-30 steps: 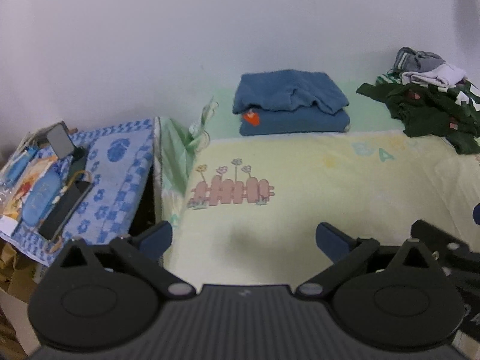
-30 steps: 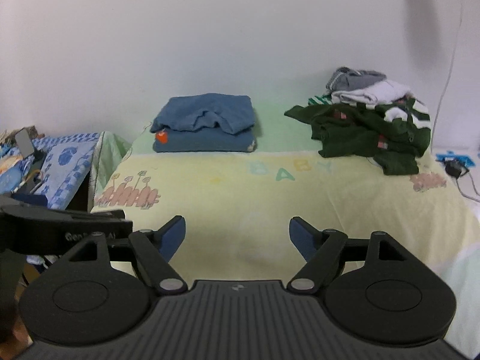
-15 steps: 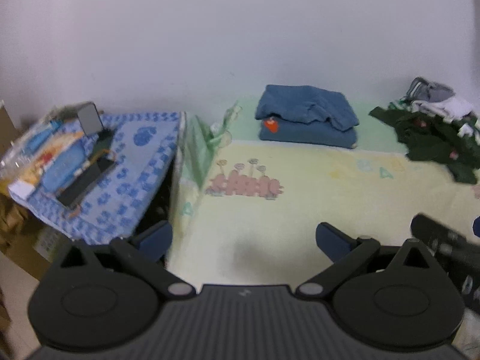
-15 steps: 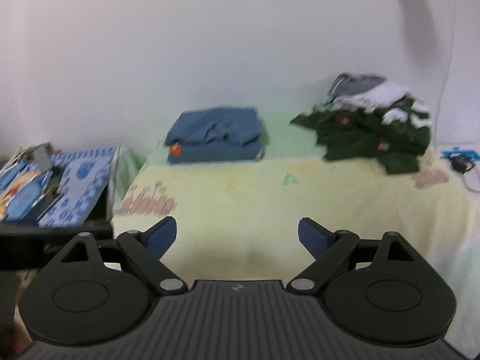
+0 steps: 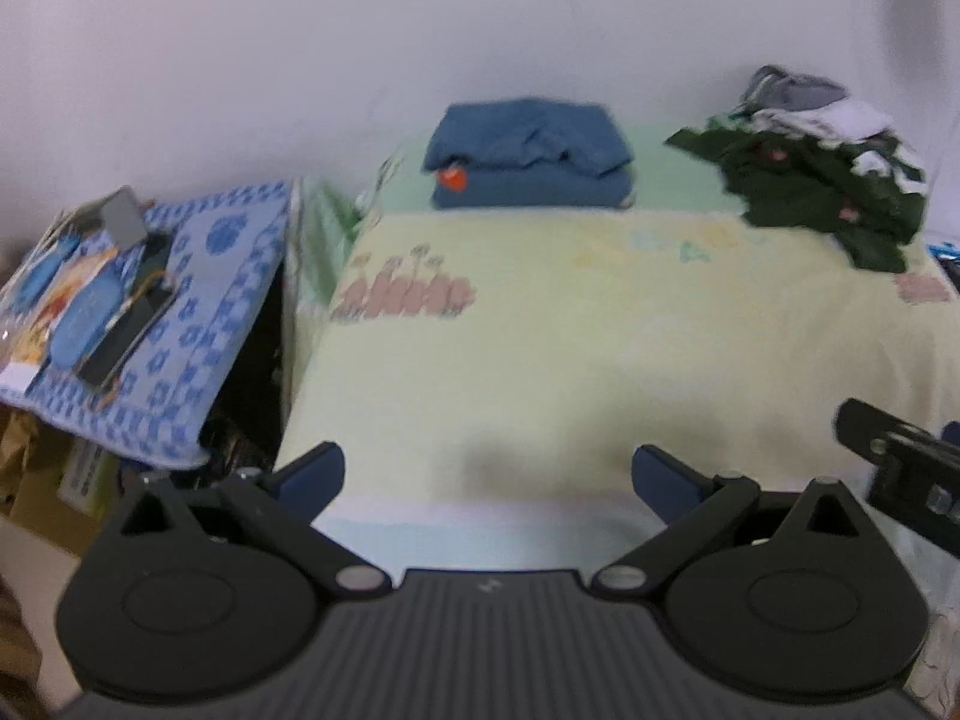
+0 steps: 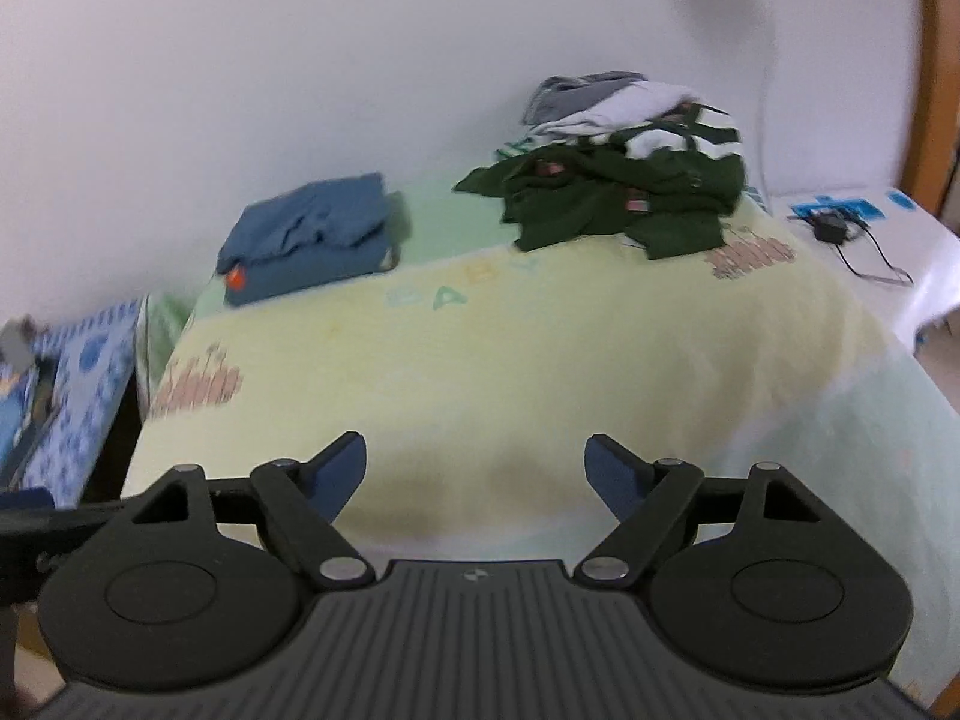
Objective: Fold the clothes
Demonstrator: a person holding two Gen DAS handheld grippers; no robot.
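Note:
A folded blue garment stack (image 5: 531, 156) with an orange tag lies at the back of the bed against the wall; it also shows in the right wrist view (image 6: 309, 237). A loose heap of dark green, white and grey clothes (image 5: 822, 168) lies at the back right, seen also in the right wrist view (image 6: 624, 186). My left gripper (image 5: 487, 474) is open and empty over the bed's front edge. My right gripper (image 6: 474, 471) is open and empty, near the front edge, and shows at the left wrist view's right edge (image 5: 900, 468).
The bed carries a pale yellow blanket (image 5: 600, 312) with a fence print and "BABY" letters. A side table with a blue patterned cloth (image 5: 198, 300) and several small items stands left of the bed. A charger and cable (image 6: 840, 231) lie on a white surface at right.
Both grippers have drawn back from the bed toward its front edge, so more of the blanket and side table shows. The right gripper has tilted and turned right. Jaws stay open.

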